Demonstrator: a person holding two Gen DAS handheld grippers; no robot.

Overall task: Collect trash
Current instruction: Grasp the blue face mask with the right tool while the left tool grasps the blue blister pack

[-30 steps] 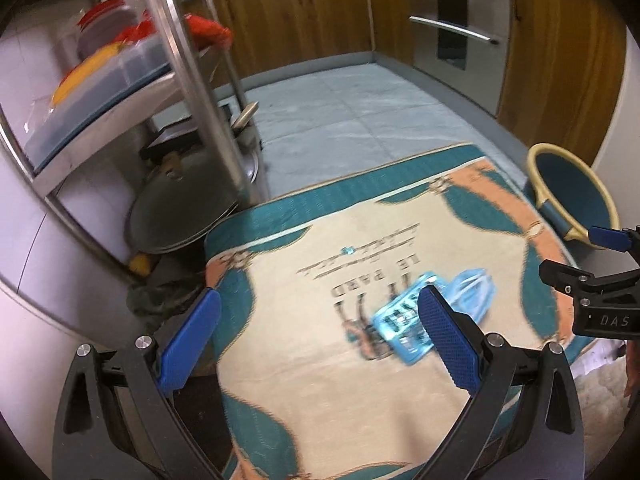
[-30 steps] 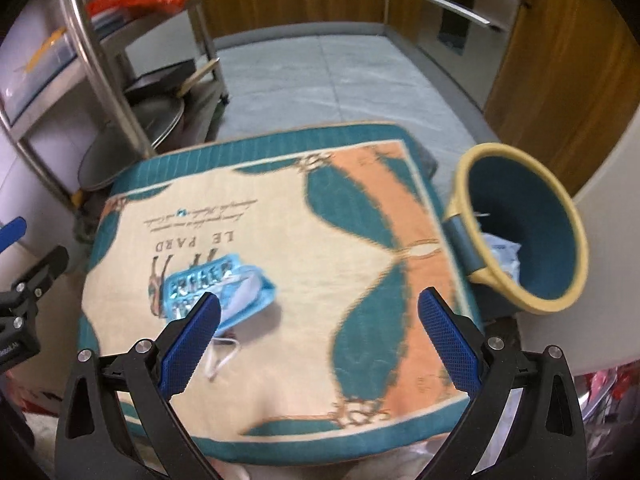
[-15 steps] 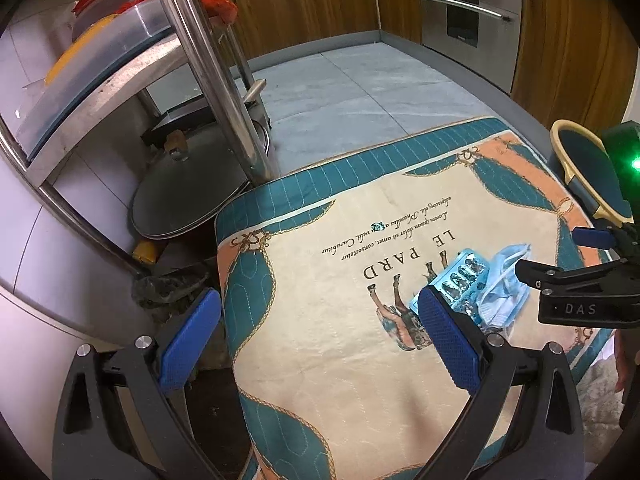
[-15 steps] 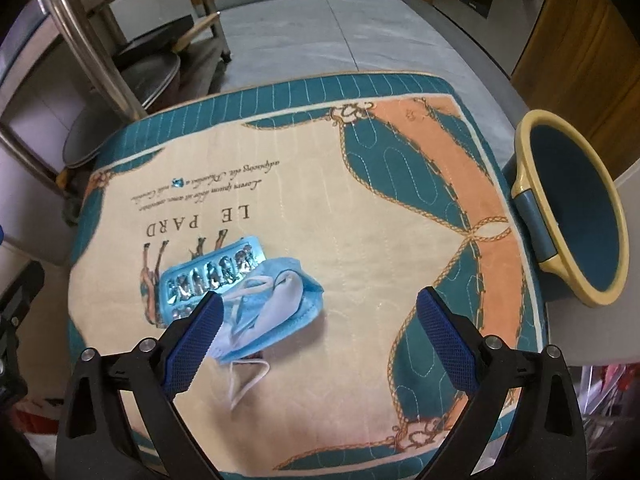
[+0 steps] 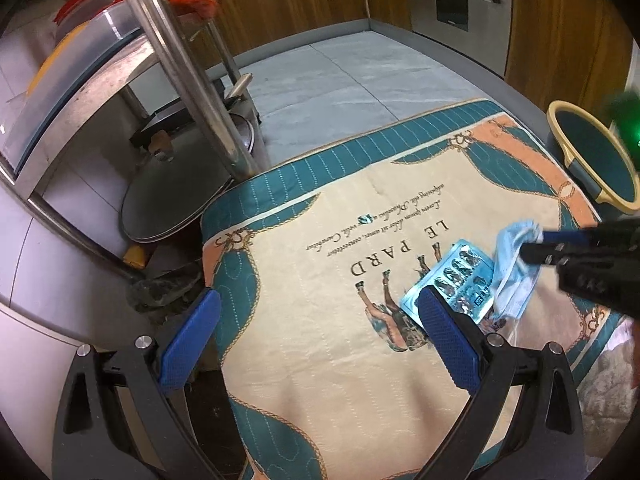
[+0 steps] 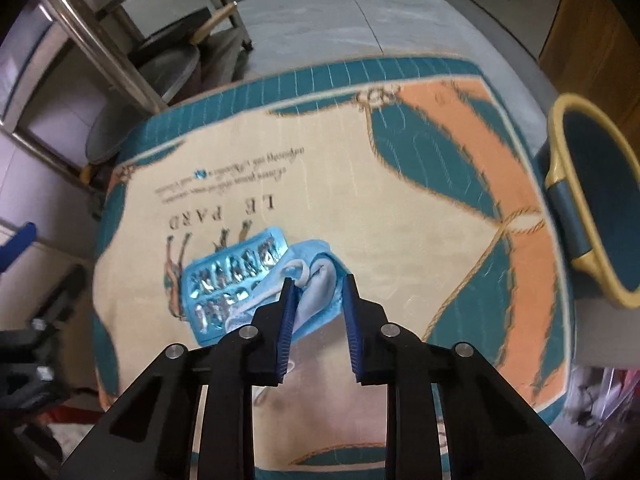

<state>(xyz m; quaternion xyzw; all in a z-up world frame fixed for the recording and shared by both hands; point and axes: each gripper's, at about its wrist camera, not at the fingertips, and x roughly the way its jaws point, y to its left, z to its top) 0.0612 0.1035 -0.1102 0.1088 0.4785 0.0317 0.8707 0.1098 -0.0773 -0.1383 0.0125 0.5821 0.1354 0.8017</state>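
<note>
A crumpled blue face mask [image 6: 316,280] lies on the patterned cloth [image 6: 360,184], beside a blue blister pack [image 6: 228,280]. My right gripper [image 6: 318,284] has its jaws narrowed around the mask, pinching it. In the left wrist view the mask [image 5: 514,268] and blister pack [image 5: 452,280] sit at the right, with the right gripper's fingers [image 5: 536,246] on the mask. My left gripper [image 5: 316,320] is open and empty, above the cloth's near left part. A teal bin with a yellow rim [image 6: 560,184] stands off the cloth's right edge.
A steel rack [image 5: 176,64] with containers stands at the left, with pans and lids [image 5: 172,196] beneath it. Wooden cabinets and an oven [image 5: 452,4] line the far wall. Grey floor lies beyond the cloth.
My right gripper has come down onto the mask and its jaws have narrowed around it. My left gripper has drawn back to the left and stays open.
</note>
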